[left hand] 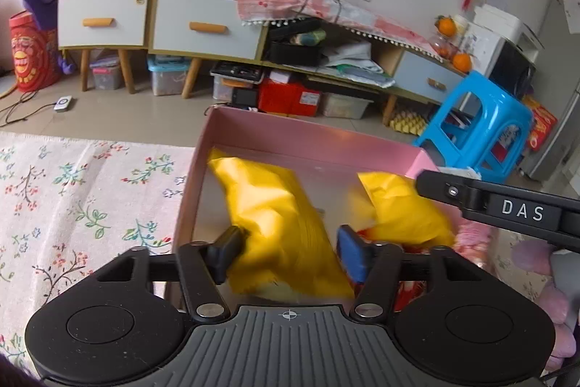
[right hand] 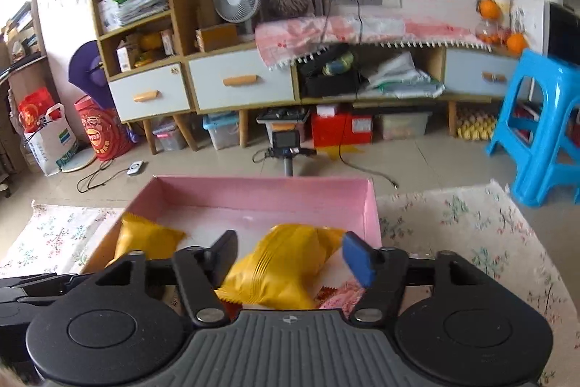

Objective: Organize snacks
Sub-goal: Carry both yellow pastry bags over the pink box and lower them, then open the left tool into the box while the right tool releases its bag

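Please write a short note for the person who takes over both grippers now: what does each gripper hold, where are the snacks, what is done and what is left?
Left gripper: jaws open around a yellow crinkled snack bag, not clamped.
Right gripper: jaws open around a second yellow snack bag, not clamped.
Both bags lie inside the pink cardboard box, which stands on the floral rug.
Done: two yellow bags are in the box.
Left: red and pink packets at the box's near end look unsorted; check them, then probably draw both grippers back.
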The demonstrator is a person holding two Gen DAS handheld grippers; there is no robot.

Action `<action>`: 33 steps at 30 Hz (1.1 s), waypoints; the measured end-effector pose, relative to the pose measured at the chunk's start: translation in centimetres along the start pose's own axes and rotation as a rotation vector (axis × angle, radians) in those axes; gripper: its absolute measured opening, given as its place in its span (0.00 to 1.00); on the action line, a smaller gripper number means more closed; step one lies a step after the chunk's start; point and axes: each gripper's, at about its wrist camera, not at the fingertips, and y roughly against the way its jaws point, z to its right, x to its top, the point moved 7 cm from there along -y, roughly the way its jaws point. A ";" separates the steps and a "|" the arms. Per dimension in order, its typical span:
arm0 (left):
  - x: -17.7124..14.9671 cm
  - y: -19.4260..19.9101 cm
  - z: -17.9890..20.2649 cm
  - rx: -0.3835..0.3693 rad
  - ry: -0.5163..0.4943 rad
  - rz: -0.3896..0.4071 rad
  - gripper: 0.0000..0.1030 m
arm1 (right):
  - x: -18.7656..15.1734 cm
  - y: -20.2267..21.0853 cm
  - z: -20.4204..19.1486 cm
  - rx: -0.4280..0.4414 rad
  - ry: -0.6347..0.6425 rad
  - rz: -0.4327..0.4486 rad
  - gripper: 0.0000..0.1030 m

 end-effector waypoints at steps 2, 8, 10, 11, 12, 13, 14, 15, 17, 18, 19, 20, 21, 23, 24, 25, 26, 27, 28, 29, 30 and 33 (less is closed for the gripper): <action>0.1 0.3 0.4 -0.001 -0.014 0.003 0.66 | 0.1 0.3 -0.2 0.020 -0.006 0.001 0.60; 0.5 1.3 1.2 -0.005 -0.050 0.011 0.77 | 0.4 0.7 0.1 0.019 -0.001 0.004 0.68; 0.6 1.5 1.2 -0.003 -0.057 0.009 0.79 | 0.5 1.1 0.4 0.028 -0.012 0.010 0.72; 0.6 1.7 1.3 -0.001 -0.060 0.009 0.79 | 0.6 1.2 0.5 0.032 -0.018 0.009 0.73; 0.6 1.9 1.3 0.000 -0.064 0.009 0.80 | 0.6 1.3 0.7 0.033 -0.023 0.007 0.73; 0.6 2.1 1.3 0.003 -0.066 0.011 0.80 | 0.6 1.4 0.7 0.033 -0.024 0.007 0.73; 0.6 2.3 1.4 0.004 -0.068 0.013 0.81 | 0.7 1.7 0.8 0.033 -0.022 0.009 0.75; 0.5 2.6 1.4 0.004 -0.068 0.016 0.81 | 0.7 1.9 0.8 0.033 -0.018 0.013 0.76; 0.4 3.1 1.6 0.007 -0.068 0.018 0.83 | 0.9 2.5 0.8 0.032 -0.012 0.023 0.79; 0.3 3.4 1.7 0.010 -0.068 0.016 0.83 | 1.0 2.8 0.9 0.032 -0.010 0.027 0.80; 0.1 3.6 1.8 0.012 -0.075 0.012 0.84 | 1.0 3.2 0.9 0.034 -0.011 0.030 0.80; 0.0 3.9 2.0 0.017 -0.084 0.013 0.84 | 1.0 3.4 0.8 0.038 -0.014 0.030 0.82; 0.0 4.3 2.1 0.025 -0.090 0.018 0.84 | 1.0 3.7 0.6 0.046 -0.015 0.029 0.83; -0.2 5.1 2.3 0.033 -0.098 0.022 0.87 | 1.2 4.4 0.3 0.052 -0.011 0.034 0.83; -0.4 5.5 2.4 0.035 -0.101 0.023 0.88 | 1.2 4.8 0.2 0.047 -0.007 0.038 0.84; -0.5 5.8 2.5 0.039 -0.107 0.021 0.89 | 1.3 5.2 0.1 0.042 -0.002 0.044 0.84; -0.5 6.2 2.6 0.044 -0.112 0.019 0.89 | 1.4 5.7 -0.1 0.040 0.001 0.049 0.85; -0.6 6.6 2.7 0.048 -0.117 0.019 0.89 | 1.5 6.2 -0.3 0.043 0.001 0.053 0.85; -0.7 7.1 2.7 0.050 -0.121 0.021 0.89 | 1.5 6.6 -0.4 0.047 -0.004 0.057 0.86; -0.8 7.5 2.8 0.053 -0.123 0.023 0.90 | 1.4 7.1 -0.5 0.053 -0.013 0.061 0.88; -1.0 8.0 2.7 0.057 -0.124 0.024 0.91 | 1.4 7.5 -0.6 0.059 -0.023 0.062 0.88; -1.8 9.2 2.6 0.066 -0.136 0.016 0.92 | 0.6 8.1 -1.2 0.064 -0.031 0.041 0.88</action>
